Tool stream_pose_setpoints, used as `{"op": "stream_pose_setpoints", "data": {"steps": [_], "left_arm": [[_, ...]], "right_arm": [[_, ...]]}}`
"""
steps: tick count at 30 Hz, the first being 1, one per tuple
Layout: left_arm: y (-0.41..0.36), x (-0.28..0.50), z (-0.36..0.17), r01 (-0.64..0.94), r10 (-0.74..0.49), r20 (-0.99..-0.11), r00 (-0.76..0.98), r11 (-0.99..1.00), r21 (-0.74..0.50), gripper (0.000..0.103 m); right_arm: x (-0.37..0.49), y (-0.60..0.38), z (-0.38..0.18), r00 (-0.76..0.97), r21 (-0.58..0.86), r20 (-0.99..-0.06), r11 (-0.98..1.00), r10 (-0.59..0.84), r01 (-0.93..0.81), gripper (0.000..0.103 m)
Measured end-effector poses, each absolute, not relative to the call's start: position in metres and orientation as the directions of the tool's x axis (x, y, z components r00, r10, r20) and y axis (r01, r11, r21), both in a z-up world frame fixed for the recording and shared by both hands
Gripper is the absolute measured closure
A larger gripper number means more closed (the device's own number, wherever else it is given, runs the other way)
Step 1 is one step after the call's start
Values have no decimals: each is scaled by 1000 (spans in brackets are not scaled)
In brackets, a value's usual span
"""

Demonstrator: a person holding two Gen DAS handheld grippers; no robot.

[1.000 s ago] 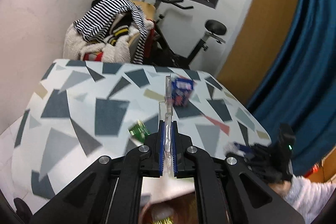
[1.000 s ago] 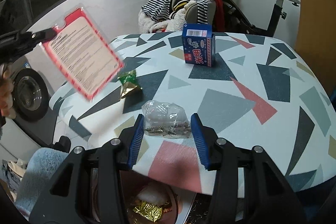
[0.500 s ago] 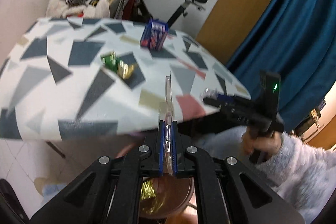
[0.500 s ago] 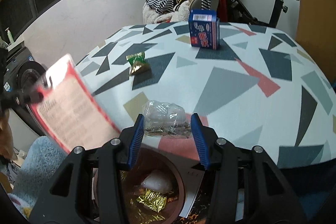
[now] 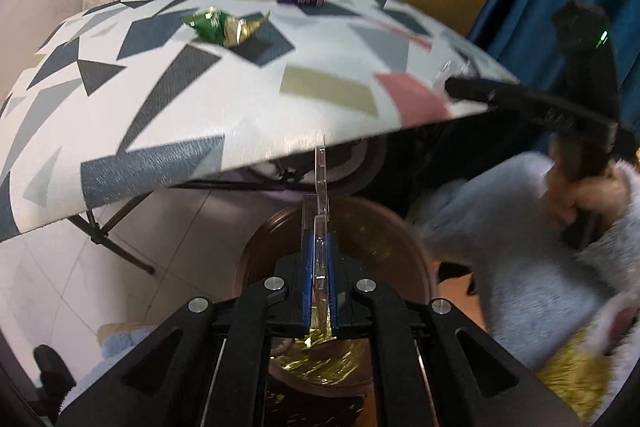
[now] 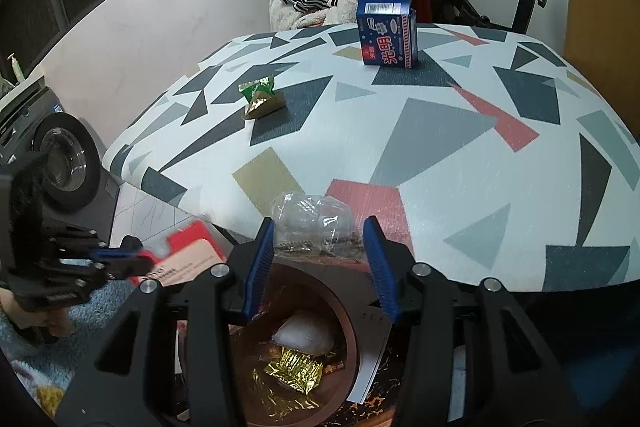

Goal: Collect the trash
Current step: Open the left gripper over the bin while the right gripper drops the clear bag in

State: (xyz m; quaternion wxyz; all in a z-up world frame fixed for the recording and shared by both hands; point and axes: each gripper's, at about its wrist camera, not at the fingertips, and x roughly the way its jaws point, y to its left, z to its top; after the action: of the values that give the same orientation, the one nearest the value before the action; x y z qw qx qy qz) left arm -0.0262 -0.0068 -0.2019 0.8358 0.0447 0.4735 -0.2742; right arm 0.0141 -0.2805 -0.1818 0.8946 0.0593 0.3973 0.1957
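We hold the flat blister card edge-on in the left gripper, its long axis running straight out along the fingers, away from the wrist and tilted downward toward the brown bin below the table's edge. From the right wrist view the same card shows its red border and printed back, lying almost flat beside the bin. Our left jaws are pressed together on the card's near end, with only its thin plastic between the blue pads.

Our right gripper stands partly spread, and the clear crumpled bag sits between its blue pads at the table's near edge, just above the bin; both pads meet the bag's sides, pinching it.

Inside the bin lie gold foil and a white wad. Farther back on the table rest a green-and-gold wrapper and an upright blue box, well apart.
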Motion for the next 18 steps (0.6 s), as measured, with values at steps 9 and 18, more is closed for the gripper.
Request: {"op": "stream_pose_setpoints", "data": {"steps": [9,18], "left_arm": [[-13,-19,-224,497,-436,-828,353,837,-229,65],[-3,-32,-196,468,-469,-745,474,851,-238,21]], "right_arm": [[11,-276,-190,589,268,-699,913,404,-308,56],[3,-256,-203,547,258,-725,902,418,-346,56]]}}
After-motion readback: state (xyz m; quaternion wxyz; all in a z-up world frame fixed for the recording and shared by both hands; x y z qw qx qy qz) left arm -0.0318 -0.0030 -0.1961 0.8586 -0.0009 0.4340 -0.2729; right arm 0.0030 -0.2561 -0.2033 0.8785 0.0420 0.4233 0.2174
